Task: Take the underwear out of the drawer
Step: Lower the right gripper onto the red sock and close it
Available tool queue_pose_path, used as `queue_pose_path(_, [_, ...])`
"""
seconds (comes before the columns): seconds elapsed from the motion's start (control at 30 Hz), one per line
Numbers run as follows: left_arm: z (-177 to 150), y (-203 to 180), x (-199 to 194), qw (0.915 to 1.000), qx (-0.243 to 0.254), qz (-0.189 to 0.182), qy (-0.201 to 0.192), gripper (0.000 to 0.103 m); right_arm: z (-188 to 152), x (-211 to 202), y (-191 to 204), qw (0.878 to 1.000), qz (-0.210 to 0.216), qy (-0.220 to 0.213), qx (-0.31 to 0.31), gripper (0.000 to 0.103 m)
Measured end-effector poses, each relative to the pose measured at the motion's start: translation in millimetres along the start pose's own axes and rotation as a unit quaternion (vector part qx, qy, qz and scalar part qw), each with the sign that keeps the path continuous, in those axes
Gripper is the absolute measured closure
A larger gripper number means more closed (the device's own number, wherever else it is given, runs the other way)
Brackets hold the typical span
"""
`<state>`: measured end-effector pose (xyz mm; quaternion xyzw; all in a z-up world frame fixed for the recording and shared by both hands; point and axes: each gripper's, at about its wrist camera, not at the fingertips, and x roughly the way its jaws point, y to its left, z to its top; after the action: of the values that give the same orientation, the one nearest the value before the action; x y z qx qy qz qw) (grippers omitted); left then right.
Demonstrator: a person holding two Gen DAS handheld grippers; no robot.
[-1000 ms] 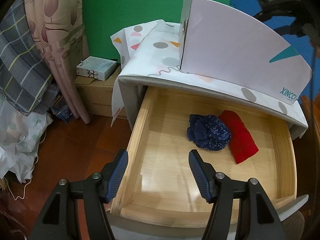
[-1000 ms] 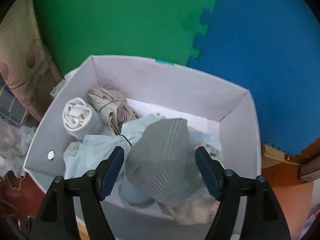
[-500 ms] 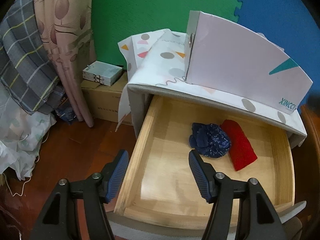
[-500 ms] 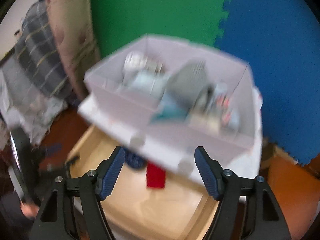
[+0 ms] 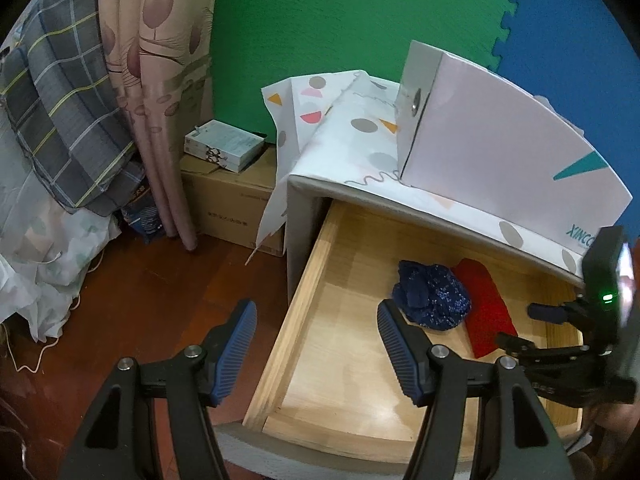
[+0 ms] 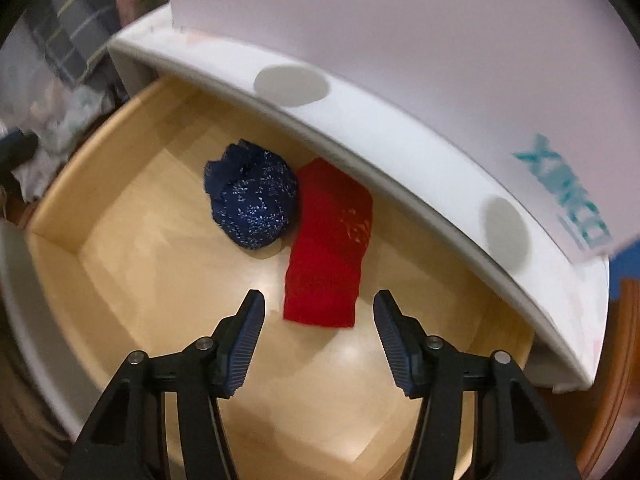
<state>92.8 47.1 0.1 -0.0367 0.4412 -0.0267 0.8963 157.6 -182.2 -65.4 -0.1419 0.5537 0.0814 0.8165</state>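
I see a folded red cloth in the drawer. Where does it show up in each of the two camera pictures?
Left wrist view: red cloth lies right of centre, beside the dark blue bundle.
Right wrist view: it lies at centre, just ahead of the fingers.
Shared landmark: the blue bundle, immediately left of it in both.

A home bedroom: curtain [image 5: 160, 92], plaid bedding [image 5: 68, 120], wooden clothes drawer [image 5: 304, 308].

Inside open wooden drawer [image 6: 120, 280]: dark-blue speckled bundle [image 6: 252, 196] left, touching folded red cloth [image 6: 328, 248] right. Above, white cardboard box [image 5: 500, 152] on cabinet top.
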Motion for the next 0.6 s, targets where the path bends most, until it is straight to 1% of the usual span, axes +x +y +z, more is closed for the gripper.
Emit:
queue_pose_path(0.23, [0,-1,2,1.0,0.001,0.002,0.004,0.039,8,25,8,0.998,-0.028,0.001,-0.049,0.049])
queue_pose_path(0.6, [-1,-2,3,1.0,0.004,0.003,0.007,0.038,12,54,18,0.996,-0.034,0.012,-0.076,0.049])
